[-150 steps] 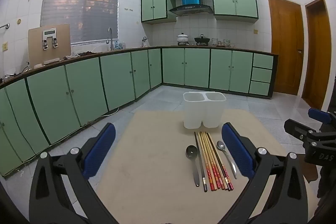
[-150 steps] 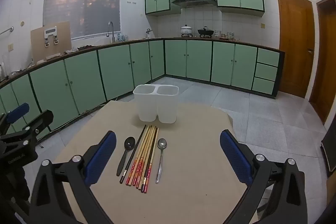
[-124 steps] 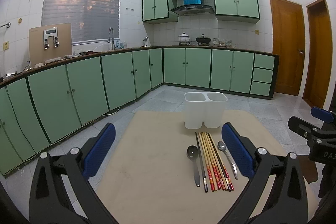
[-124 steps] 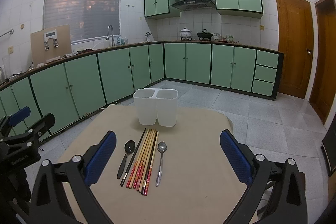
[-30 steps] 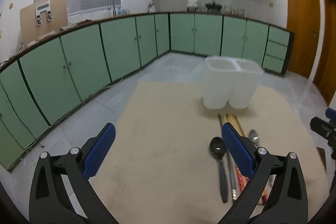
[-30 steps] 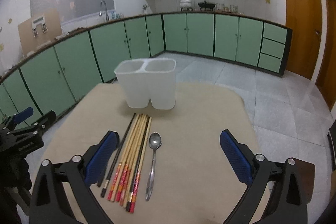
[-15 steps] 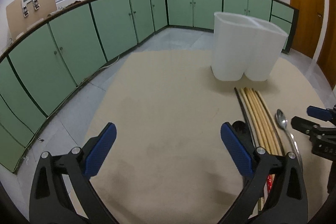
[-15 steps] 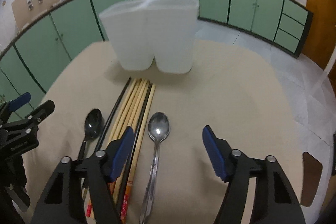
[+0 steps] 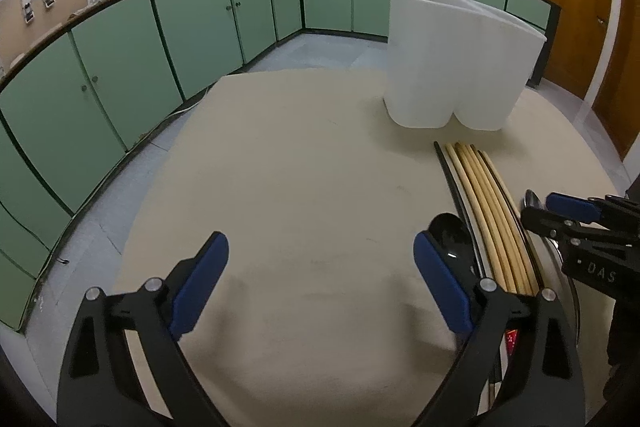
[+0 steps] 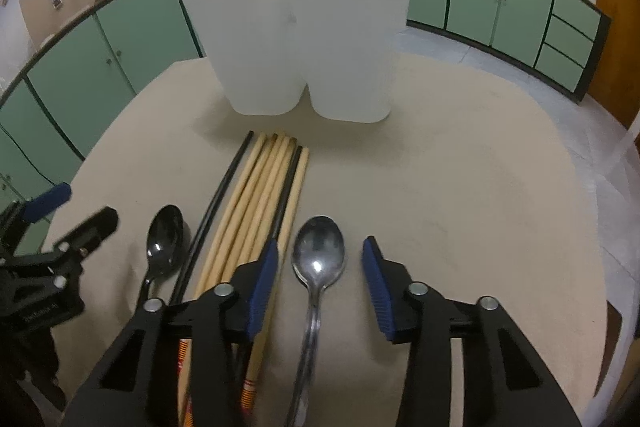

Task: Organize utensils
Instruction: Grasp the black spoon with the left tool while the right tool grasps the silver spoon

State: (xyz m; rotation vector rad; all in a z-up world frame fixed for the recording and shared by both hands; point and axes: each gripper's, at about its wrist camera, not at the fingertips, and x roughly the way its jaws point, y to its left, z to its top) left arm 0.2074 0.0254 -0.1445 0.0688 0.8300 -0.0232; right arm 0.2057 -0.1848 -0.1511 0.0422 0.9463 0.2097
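Two grippers low over worktop [image 9: 304,163]. Left gripper [image 9: 320,267]: jaws wide, narrowing, bare surface between, black spoon [image 10: 165,239] beyond right pad. Right gripper [image 10: 320,277]: jaws closing astride silver spoon [image 10: 318,259], untouched; chopsticks [image 10: 260,203] outside left pad; white holder [image 10: 304,39] ahead; clear worktop rightward.

Two spoons [image 10: 318,259] flank chopsticks [image 10: 256,203] before white holder [image 10: 304,39].

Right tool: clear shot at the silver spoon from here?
Probably yes. The right tool already straddles the silver spoon, jaws closing, nothing on top; the chopsticks sit close beside its left pad.
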